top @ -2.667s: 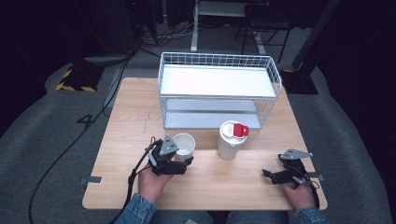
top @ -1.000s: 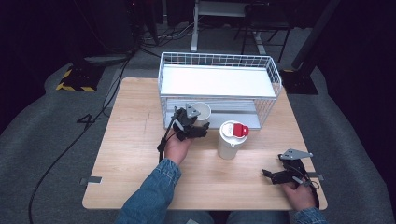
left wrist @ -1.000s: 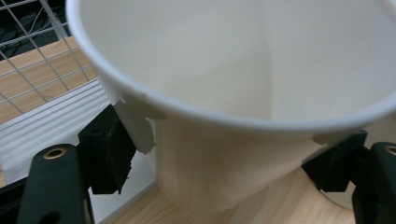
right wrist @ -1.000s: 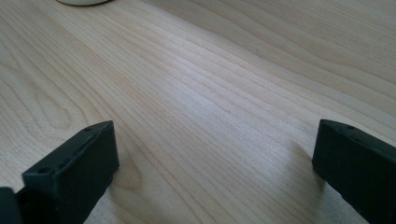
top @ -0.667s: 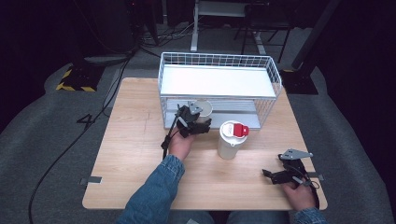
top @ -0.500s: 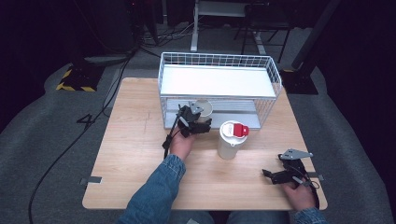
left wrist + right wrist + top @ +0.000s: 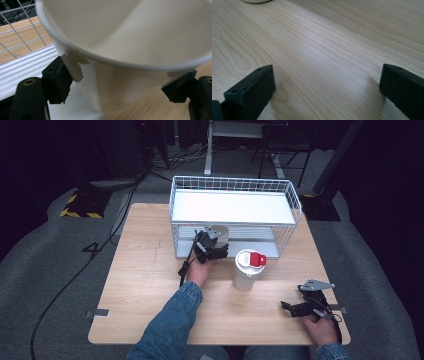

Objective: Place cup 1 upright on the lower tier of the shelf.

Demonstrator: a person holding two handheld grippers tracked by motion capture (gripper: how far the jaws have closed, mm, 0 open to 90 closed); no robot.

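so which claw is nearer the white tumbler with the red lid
Left. The left claw sits just behind-left of the white red-lidded tumbler, holding a white paper cup; the right claw rests farther off, front-right.

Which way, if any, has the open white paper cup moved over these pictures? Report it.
Yes. The open white paper cup, clamped in the left gripper, went away from the person to the white wire rack, left of the red-lidded cup.
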